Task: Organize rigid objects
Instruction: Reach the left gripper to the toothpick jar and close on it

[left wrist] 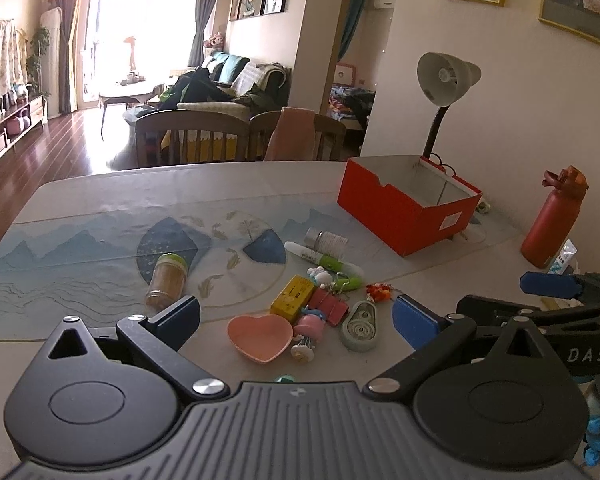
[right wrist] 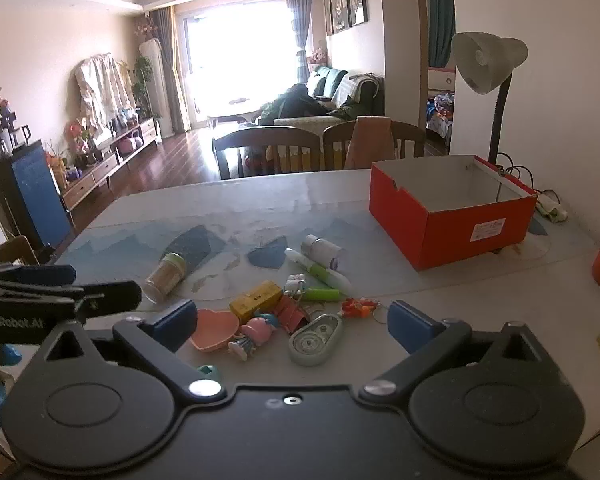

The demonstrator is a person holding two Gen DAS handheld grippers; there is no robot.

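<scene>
Both my tongs are spread wide with nothing in them: left gripper [left wrist: 296, 316] and right gripper [right wrist: 292, 322] hover over the pile. The clutter, pink heart dish [left wrist: 260, 338], yellow box [left wrist: 292, 300] and tape dispenser [left wrist: 360, 328], sits jammed together in front of the red box [left wrist: 408, 204]. My worry is that going for one piece knocks its neighbours, or sends the toothpick jar [left wrist: 168, 280] rolling.

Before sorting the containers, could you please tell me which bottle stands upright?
The red water bottle at the table's right edge stands upright; the green-capped jar and the white bottle lie on their sides.
</scene>
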